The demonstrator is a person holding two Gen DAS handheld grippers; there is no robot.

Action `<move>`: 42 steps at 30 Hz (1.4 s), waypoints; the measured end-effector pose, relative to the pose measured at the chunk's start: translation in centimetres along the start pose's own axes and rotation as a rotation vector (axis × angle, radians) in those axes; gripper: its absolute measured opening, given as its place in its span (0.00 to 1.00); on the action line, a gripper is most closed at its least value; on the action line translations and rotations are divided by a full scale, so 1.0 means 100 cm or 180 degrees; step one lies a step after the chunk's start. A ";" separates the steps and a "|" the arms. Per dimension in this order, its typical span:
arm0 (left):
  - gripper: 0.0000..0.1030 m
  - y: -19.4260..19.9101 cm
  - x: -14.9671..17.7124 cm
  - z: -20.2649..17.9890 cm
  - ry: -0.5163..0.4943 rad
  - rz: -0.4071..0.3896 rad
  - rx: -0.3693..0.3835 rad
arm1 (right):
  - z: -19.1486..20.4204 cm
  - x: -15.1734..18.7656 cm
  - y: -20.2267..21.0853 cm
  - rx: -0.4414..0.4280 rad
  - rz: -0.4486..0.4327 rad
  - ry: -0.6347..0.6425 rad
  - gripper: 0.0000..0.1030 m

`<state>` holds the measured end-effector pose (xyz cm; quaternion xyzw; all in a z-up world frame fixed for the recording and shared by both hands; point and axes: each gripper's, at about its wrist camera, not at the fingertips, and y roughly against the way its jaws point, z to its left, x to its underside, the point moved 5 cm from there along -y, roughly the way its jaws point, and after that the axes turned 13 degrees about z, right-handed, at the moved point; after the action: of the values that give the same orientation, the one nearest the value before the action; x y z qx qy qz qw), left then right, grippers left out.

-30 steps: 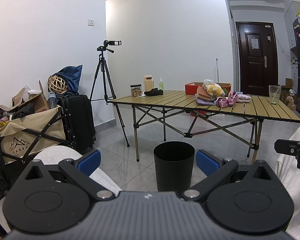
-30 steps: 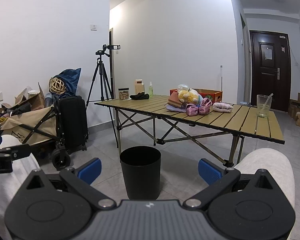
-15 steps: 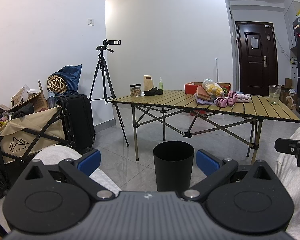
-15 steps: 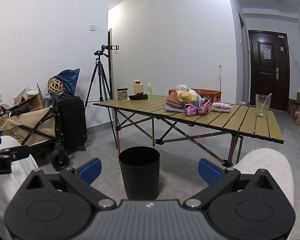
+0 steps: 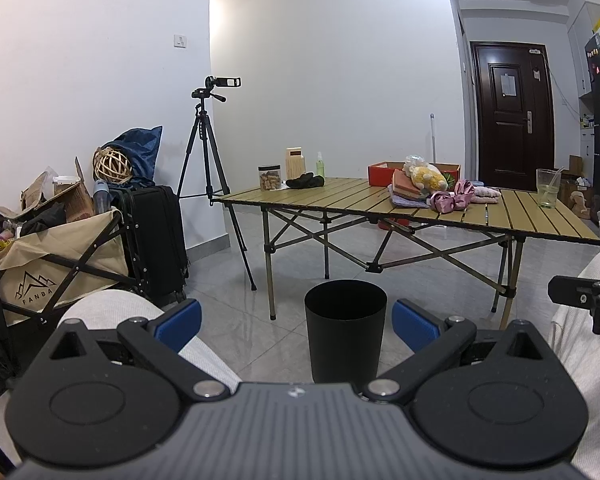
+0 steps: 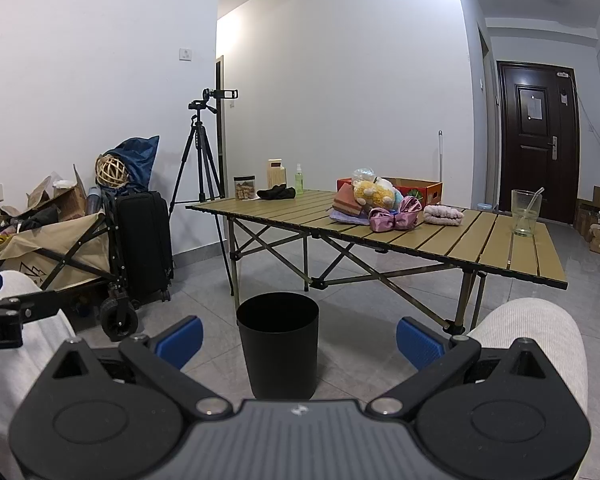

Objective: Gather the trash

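Your right gripper (image 6: 299, 342): fingers (image 6: 180, 339) spread wide, holding nothing.
Bin (image 6: 278, 344): black, upright on the floor, before you.
Surface (image 6: 440, 236): beyond the bin, carrying a glass (image 6: 525, 212).

Both my wrist cameras sat low, looking forward along my spread fingers across the floor. My left claw (image 5: 296, 322) faced the black bin (image 5: 345, 340) nearly dead ahead; from my right claw (image 6: 299, 342) the bin (image 6: 278, 344) stood slightly left. Both views shared the bin, the tabletop (image 5: 380, 204) beyond and the tripod (image 6: 204, 148).
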<state>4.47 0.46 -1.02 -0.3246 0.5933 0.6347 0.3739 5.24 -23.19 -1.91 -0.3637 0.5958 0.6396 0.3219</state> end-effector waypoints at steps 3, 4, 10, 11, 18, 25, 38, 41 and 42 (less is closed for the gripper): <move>1.00 -0.002 0.001 -0.002 0.0000 0.0002 -0.0006 | 0.001 0.000 0.000 0.0001 0.0000 0.0003 1.00; 1.00 -0.003 0.000 -0.002 0.0000 0.0006 -0.0004 | 0.001 0.000 0.000 0.0001 0.0002 0.0000 1.00; 1.00 -0.006 -0.001 0.000 0.0012 0.0035 0.0004 | 0.001 0.000 0.000 0.0022 -0.0006 0.0013 1.00; 1.00 -0.007 -0.002 0.001 0.0020 0.0037 -0.0002 | 0.001 0.000 -0.001 0.0033 -0.0007 0.0019 1.00; 1.00 -0.018 -0.005 0.003 0.0034 0.0089 0.0042 | -0.005 -0.002 -0.012 0.0124 0.0045 -0.0007 1.00; 1.00 -0.032 -0.024 0.013 0.0075 0.0036 -0.0019 | -0.019 -0.015 -0.027 0.0283 0.0018 0.0001 1.00; 1.00 -0.128 -0.089 -0.016 -0.0019 0.0230 0.0417 | -0.069 -0.080 -0.092 0.0473 -0.0072 -0.0153 1.00; 1.00 -0.161 -0.116 -0.025 0.0004 0.0387 0.0736 | -0.088 -0.105 -0.116 0.0426 -0.0073 -0.0271 1.00; 1.00 -0.172 -0.128 -0.029 0.0028 0.0412 0.0831 | -0.095 -0.112 -0.124 0.0410 -0.0070 -0.0305 1.00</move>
<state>25.69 -3.26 0.89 -0.2371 0.6922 0.5734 0.3686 22.41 -31.42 0.81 -0.3178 0.6156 0.6131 0.3797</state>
